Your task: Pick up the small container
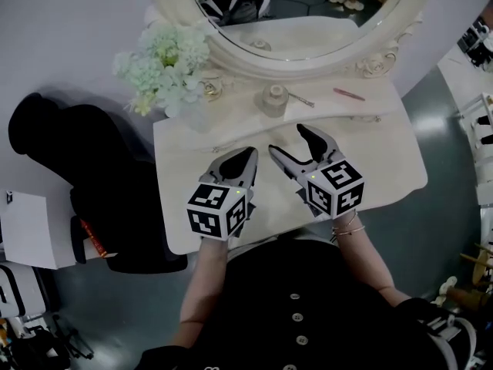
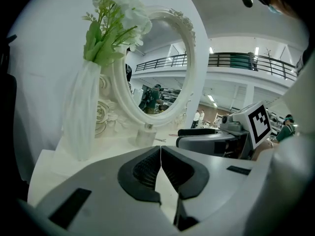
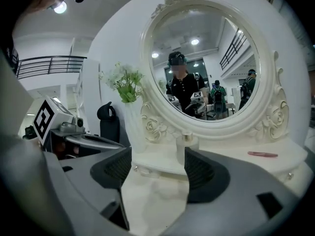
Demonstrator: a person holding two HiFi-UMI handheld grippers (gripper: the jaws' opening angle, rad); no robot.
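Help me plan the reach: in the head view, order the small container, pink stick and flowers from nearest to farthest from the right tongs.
Measured from the open right tongs:
1. small container, just ahead of the tips.
2. pink stick, ahead and to the right.
3. flowers, far off to the left.

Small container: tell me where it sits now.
Head view: the container stands at the back of the table, under the mirror, right of the flowers, ahead of the open right claw.
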